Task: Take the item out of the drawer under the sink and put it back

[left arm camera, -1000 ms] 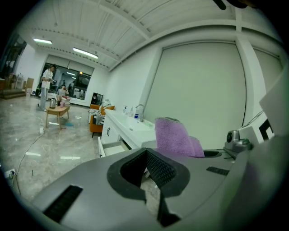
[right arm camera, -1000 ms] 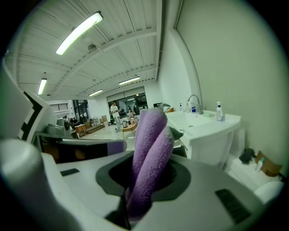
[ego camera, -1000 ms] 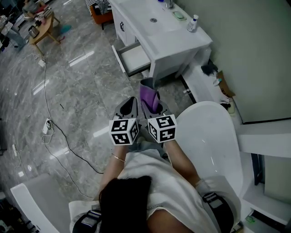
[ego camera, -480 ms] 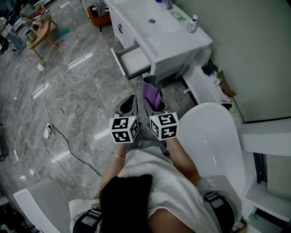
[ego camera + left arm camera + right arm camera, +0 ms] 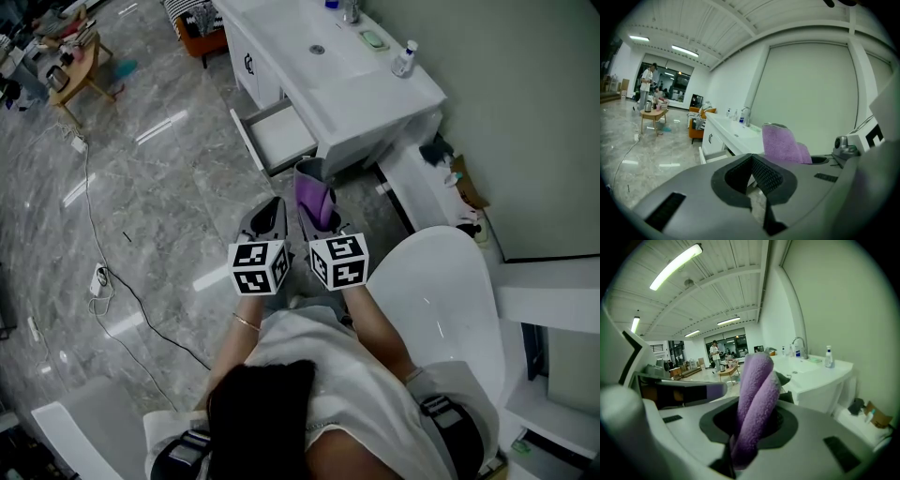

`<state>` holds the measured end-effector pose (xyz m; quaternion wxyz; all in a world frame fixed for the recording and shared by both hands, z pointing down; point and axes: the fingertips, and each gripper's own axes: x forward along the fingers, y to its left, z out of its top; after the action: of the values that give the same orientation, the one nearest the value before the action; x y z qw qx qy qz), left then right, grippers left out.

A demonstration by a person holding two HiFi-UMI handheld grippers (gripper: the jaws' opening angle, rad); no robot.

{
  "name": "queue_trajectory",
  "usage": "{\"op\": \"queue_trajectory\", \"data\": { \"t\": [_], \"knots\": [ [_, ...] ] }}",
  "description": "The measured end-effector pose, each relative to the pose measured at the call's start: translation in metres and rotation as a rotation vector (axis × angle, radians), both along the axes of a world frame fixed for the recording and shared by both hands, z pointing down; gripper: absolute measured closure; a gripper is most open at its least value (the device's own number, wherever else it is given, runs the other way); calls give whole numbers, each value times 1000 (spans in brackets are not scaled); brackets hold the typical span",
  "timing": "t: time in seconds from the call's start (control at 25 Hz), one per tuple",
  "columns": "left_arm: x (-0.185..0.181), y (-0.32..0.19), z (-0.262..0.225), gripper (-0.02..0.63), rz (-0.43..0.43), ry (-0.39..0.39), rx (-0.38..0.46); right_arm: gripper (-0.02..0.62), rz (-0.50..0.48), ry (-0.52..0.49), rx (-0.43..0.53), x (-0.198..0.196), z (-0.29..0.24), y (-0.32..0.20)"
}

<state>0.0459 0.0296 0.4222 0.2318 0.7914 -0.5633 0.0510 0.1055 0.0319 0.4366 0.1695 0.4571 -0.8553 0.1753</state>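
Note:
A folded purple towel (image 5: 310, 195) stands up out of my right gripper (image 5: 317, 208), which is shut on it; in the right gripper view the towel (image 5: 757, 390) fills the gap between the jaws. My left gripper (image 5: 272, 206) hangs just left of it, jaws together and holding nothing (image 5: 752, 159). Ahead, the white sink cabinet (image 5: 375, 94) has its drawer (image 5: 279, 136) pulled out over the floor, and what shows of its inside is bare white. Both grippers are a short way before the drawer, above the grey marble floor. The towel (image 5: 780, 143) also shows in the left gripper view.
A white bathtub (image 5: 441, 300) lies to my right. A black cable (image 5: 122, 281) runs over the floor on the left. A pump bottle (image 5: 405, 58) stands on the cabinet top. A small wooden table (image 5: 70, 70) and an orange seat (image 5: 202, 37) stand further back.
Both grippers, with the towel, have come a little nearer to the open drawer and cabinet. The right gripper's hold on the towel is unchanged.

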Motion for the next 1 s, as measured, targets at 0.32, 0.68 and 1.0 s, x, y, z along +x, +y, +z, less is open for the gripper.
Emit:
{"op": "queue_trajectory", "data": {
  "t": [0.32, 0.68, 1.0],
  "knots": [
    [-33, -53, 6, 603, 8, 11, -24, 497, 3, 14, -19, -34, 4, -52],
    [-67, -110, 12, 602, 38, 11, -44, 497, 35, 42, -48, -68, 9, -105],
    [-91, -156, 14, 601, 78, 18, -56, 497, 79, 56, -69, -91, 12, -147]
  ]
}}
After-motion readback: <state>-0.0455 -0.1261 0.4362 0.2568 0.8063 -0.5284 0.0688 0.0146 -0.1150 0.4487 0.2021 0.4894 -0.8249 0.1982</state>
